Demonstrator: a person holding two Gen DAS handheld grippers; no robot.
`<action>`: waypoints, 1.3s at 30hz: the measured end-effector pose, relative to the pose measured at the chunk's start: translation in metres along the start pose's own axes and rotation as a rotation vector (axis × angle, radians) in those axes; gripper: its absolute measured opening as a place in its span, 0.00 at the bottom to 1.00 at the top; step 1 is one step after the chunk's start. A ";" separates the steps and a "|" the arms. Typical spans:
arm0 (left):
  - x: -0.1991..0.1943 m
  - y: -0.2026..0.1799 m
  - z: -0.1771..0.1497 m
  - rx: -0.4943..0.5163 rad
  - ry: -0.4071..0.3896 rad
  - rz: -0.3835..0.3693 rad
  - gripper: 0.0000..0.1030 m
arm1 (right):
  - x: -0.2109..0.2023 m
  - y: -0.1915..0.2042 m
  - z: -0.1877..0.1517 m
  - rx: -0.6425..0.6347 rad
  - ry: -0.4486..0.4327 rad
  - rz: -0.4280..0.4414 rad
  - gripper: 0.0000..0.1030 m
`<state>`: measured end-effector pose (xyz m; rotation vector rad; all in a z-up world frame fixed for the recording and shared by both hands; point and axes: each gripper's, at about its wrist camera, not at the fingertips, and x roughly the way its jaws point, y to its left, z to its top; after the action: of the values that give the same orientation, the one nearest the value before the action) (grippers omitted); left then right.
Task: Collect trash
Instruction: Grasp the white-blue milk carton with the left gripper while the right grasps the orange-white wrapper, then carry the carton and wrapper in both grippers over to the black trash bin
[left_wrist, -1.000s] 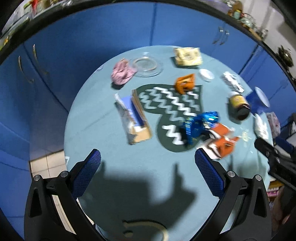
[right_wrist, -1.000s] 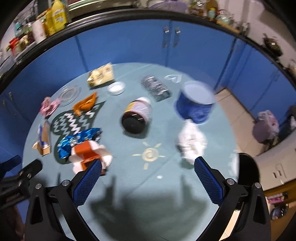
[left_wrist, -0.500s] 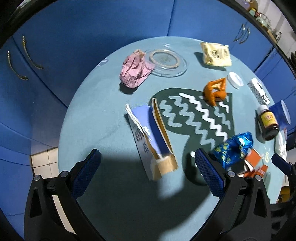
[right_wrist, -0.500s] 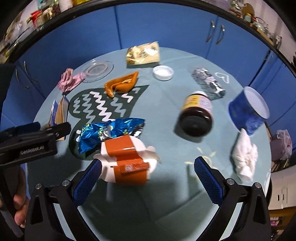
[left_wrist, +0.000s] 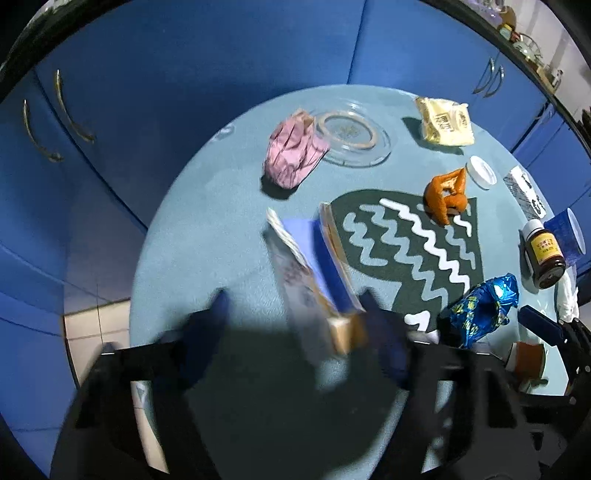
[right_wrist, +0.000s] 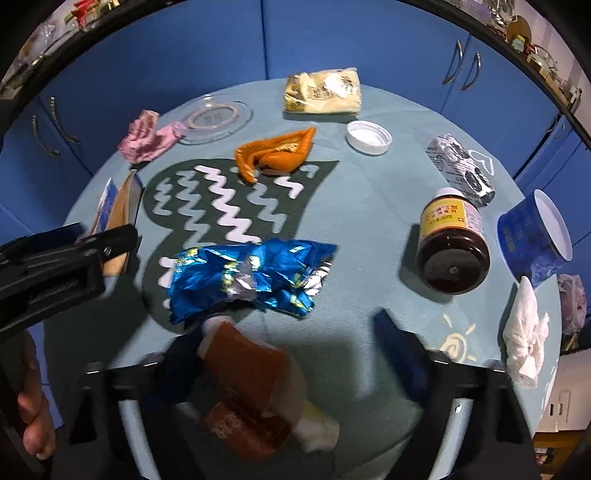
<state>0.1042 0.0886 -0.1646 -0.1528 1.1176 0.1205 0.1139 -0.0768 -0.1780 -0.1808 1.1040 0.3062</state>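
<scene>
left gripper (left_wrist: 295, 325): jaws just been closing round the torn flat carton (left_wrist: 314, 273), lower centre of frame; blur hides whether the pads touch it yet.
right gripper (right_wrist: 291, 343): jaws also closing, orange-white wrapper (right_wrist: 247, 387) between them; far pad looks clear.
risk: flat carton may slide or pivot out; wrapper may squash and slip.
around: blue foil bag (right_wrist: 247, 277) just above wrapper; brown jar (right_wrist: 452, 243), tissue (right_wrist: 524, 332) right on tabletop (right_wrist: 354, 206).

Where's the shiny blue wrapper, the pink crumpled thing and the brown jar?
shiny blue wrapper (right_wrist: 251, 275), right wrist view, crinkled middle.
pink crumpled thing (left_wrist: 295, 155), left wrist view, folded centre.
brown jar (right_wrist: 452, 245), right wrist view, side by the label.
</scene>
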 end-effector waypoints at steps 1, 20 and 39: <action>-0.001 -0.002 0.001 0.007 0.007 -0.013 0.34 | -0.003 0.003 -0.001 -0.013 -0.008 0.012 0.46; -0.046 -0.037 0.003 0.048 -0.114 -0.058 0.29 | -0.046 -0.026 -0.008 0.074 -0.079 0.096 0.27; -0.067 -0.068 0.005 0.104 -0.159 -0.100 0.29 | -0.098 -0.059 0.003 0.116 -0.198 0.025 0.26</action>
<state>0.0912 0.0218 -0.0978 -0.1040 0.9537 -0.0148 0.0950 -0.1466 -0.0889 -0.0324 0.9256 0.2756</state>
